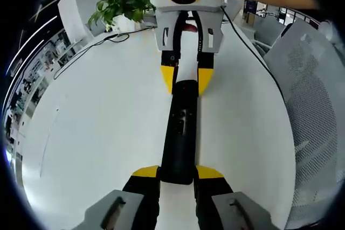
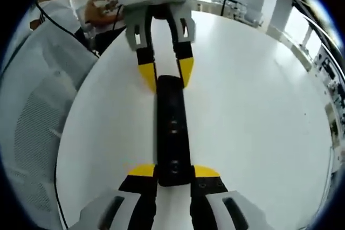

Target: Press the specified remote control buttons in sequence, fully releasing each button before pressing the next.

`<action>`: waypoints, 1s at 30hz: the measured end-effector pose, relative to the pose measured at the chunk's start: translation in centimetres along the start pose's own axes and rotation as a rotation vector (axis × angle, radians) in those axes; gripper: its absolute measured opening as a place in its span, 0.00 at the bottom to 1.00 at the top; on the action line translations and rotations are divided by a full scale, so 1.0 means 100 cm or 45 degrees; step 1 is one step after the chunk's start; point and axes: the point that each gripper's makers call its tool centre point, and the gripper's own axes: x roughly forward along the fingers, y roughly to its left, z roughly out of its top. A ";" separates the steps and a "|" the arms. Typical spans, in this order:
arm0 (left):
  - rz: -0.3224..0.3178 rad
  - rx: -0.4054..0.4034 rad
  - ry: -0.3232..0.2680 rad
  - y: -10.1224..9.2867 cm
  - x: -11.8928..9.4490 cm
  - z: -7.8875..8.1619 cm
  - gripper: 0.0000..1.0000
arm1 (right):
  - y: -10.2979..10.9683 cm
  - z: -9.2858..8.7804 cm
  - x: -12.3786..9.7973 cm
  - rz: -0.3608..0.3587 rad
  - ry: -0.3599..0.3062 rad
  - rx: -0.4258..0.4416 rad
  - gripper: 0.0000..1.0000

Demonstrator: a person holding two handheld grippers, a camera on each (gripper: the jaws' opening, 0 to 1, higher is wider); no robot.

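A broad white round-edged desk (image 1: 97, 127) carries the scene, and a leafy green potted plant (image 1: 125, 5) in a white pot stands at its far edge in the left gripper view. A thin black cable (image 1: 86, 47) loops across the desk top near the plant, and another black cable (image 1: 253, 47) trails along the desk's other side. A grey mesh-backed chair (image 1: 310, 117) stands just beside the desk.

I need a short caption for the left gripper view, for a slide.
Two grippers, left and right, clamp opposite ends of a black remote on a white table.
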 end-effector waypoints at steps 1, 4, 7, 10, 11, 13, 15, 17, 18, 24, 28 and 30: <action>0.000 0.000 -0.001 0.000 0.000 0.000 0.23 | 0.000 0.000 0.000 -0.003 0.000 -0.003 0.20; 0.004 0.001 -0.008 0.000 0.000 0.000 0.23 | 0.000 -0.001 -0.001 -0.022 -0.008 0.000 0.20; 0.011 0.018 -0.010 -0.001 0.000 0.001 0.23 | 0.000 -0.001 -0.001 -0.038 -0.020 -0.001 0.19; 0.018 0.028 -0.009 0.000 0.000 0.002 0.23 | -0.001 -0.001 -0.002 -0.047 -0.027 0.000 0.19; 0.018 0.027 -0.008 0.000 0.000 0.002 0.23 | -0.002 -0.002 -0.002 -0.052 -0.029 -0.001 0.19; 0.019 0.031 -0.010 0.001 0.000 0.002 0.23 | -0.002 -0.002 -0.003 -0.059 -0.033 0.001 0.19; 0.021 0.037 -0.011 0.001 0.000 0.003 0.23 | -0.002 -0.003 -0.003 -0.068 -0.035 -0.002 0.19; 0.023 0.040 -0.011 0.002 0.001 0.004 0.23 | -0.003 -0.003 -0.005 -0.075 -0.037 -0.002 0.19; 0.024 0.040 -0.012 0.003 0.001 0.004 0.23 | -0.004 -0.003 -0.006 -0.080 -0.040 -0.003 0.19; 0.051 0.058 -0.021 0.014 -0.003 0.011 0.23 | -0.016 -0.001 -0.013 -0.128 -0.055 -0.016 0.19; 0.077 0.082 -0.027 0.029 -0.009 0.016 0.23 | -0.029 0.003 -0.021 -0.179 -0.067 -0.023 0.19; 0.089 0.092 -0.021 0.038 -0.010 0.018 0.23 | -0.037 0.007 -0.024 -0.204 -0.073 -0.028 0.19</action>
